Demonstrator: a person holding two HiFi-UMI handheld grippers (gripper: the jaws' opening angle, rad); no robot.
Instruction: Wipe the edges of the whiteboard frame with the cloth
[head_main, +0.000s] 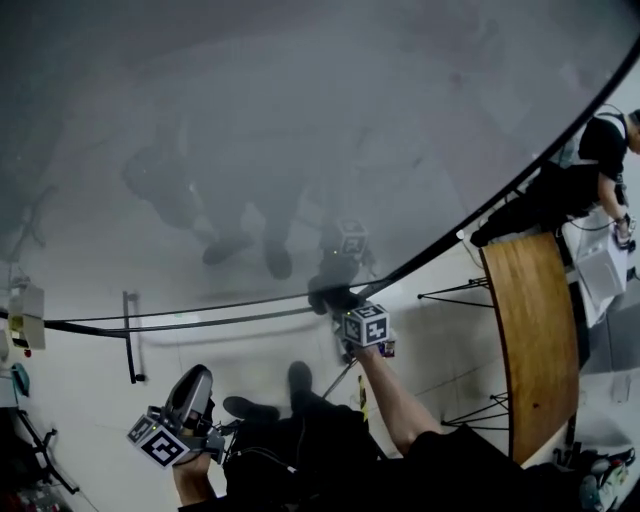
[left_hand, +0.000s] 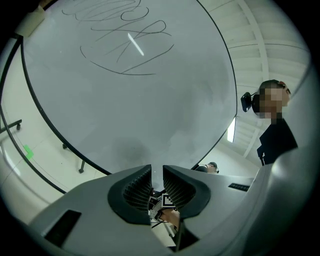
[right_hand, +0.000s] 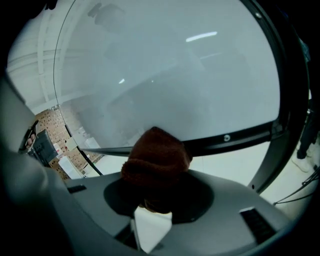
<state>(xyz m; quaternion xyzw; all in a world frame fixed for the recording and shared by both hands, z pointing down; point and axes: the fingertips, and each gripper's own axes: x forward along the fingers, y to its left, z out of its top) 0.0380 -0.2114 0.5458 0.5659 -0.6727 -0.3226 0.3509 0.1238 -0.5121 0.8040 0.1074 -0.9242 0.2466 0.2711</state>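
Two handheld grippers before a glossy whiteboard (head_main: 300, 130). Right gripper (head_main: 348, 310) clamped on a bunched brown cloth (right_hand: 157, 160), pressed to the black bottom rail of the whiteboard frame (right_hand: 235, 136), roughly midway along it in the head view. Left gripper (left_hand: 157, 187) held low and back, well apart from the board, ribbed pads a narrow slit apart with nothing between them.

Seemingly mid-wipe along the lower edge. Best done, by the look of it, by keeping the cloth bearing on the rail itself rather than riding up onto the white surface, sliding along the rail in one steady pass, holding the pinch firm against the wad pulling free, and carrying on round the corner (right_hand: 282, 125) to the upright side.

Cloth wadded into a blunt lump, poking forward out of the jaws toward the board, longer front to back than side to side as far as can be told. Rail's long axis crosswise to that: side to side across the right gripper view, and left to right across the head view, bowed upward at the right by the wide lens.
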